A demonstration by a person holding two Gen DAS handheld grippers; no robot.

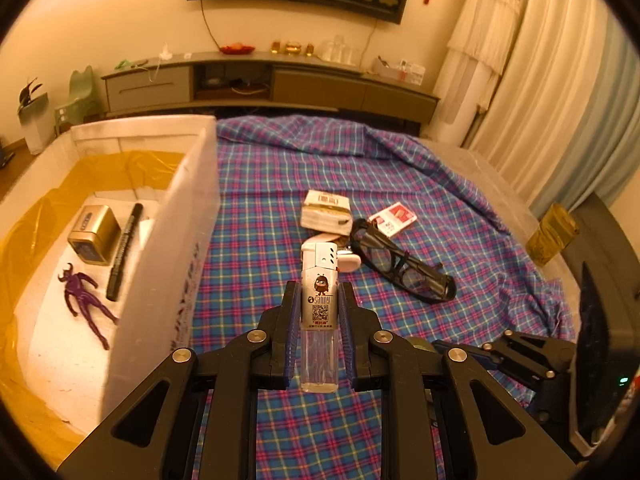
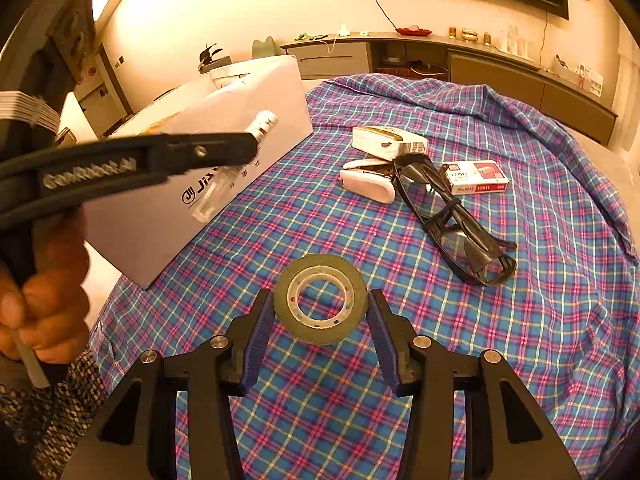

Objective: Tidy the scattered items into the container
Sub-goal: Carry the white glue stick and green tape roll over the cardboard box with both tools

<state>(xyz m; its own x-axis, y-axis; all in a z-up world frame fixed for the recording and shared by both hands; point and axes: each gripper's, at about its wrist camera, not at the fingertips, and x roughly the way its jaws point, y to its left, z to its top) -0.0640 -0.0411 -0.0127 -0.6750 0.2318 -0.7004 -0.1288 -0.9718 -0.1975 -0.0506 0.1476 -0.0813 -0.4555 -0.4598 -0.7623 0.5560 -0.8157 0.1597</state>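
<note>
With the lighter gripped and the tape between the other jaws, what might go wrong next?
1. The silver-and-clear plastic lighter is clamped only at its middle by the left gripper and may pivot or slip.
2. It could clip the white box wall.
3. The right gripper straddles the dark tape roll; closing could push it away.

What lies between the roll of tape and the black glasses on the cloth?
Nothing: in the right wrist view only bare plaid cloth separates the roll of tape from the black glasses.

A plaid cloth [image 1: 280,184] covers the table, a low cabinet [image 1: 280,84] beyond, curtains [image 1: 568,80] alongside.
</note>
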